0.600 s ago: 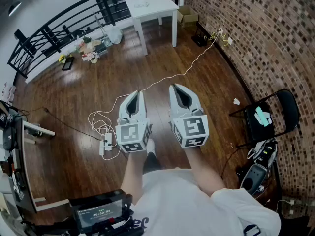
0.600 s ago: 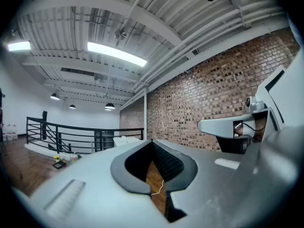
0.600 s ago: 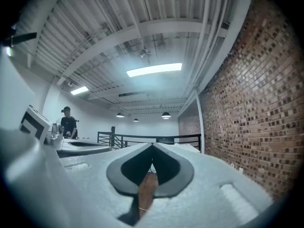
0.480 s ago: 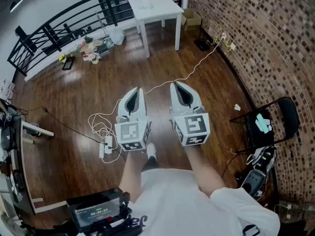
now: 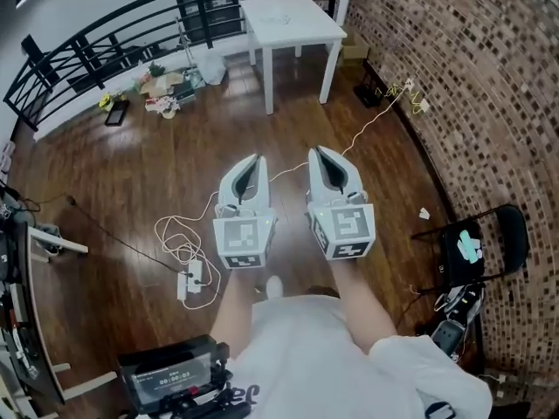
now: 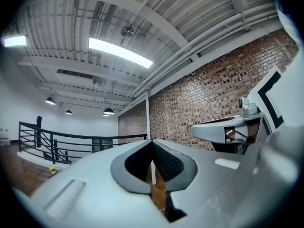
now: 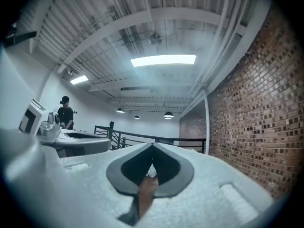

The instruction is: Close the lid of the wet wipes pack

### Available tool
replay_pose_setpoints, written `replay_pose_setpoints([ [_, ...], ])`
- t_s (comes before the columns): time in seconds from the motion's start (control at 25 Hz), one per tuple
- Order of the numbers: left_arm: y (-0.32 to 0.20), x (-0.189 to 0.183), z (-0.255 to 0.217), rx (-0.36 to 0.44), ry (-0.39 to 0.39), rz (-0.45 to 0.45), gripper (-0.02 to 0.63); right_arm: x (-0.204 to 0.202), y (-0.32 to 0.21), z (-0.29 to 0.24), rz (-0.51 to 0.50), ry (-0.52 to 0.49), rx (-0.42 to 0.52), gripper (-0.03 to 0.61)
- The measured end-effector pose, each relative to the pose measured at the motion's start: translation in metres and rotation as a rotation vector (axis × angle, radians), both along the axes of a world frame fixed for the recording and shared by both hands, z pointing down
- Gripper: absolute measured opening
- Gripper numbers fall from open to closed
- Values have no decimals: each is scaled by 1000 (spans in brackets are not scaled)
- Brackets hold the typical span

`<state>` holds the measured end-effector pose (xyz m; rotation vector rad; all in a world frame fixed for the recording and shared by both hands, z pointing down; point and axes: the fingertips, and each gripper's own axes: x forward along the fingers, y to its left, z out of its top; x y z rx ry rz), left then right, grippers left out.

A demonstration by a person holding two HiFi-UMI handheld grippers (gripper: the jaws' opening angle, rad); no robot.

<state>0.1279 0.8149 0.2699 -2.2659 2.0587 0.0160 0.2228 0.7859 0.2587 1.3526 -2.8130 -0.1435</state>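
No wet wipes pack can be made out in any view. In the head view my left gripper and right gripper are held side by side in the air above the wooden floor, both pointing toward a white table at the far end. Some small flat thing lies on that table, too small to identify. Both grippers are shut with nothing between the jaws. The left gripper view shows the left gripper with tips together, aimed at the brick wall and ceiling. The right gripper also has its tips together.
A brick wall runs along the right, with a black folding chair against it. A white cable and a power strip lie on the floor. A black railing with clutter closes the far left. A person stands far off.
The head view has shifted: the white table now sits lower and further right, and looks closer. Both grippers keep the same shut, side-by-side pose.
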Motion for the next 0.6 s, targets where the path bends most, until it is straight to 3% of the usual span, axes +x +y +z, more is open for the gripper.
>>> replay_pose_setpoints([
  [0.28, -44, -66, 12, -27, 69, -25, 15, -56, -37, 2, -6, 73, 14, -11],
  [0.6, -145, -95, 56, -88, 66, -35, 16, -112, -145, 46, -78, 56, -44, -9],
])
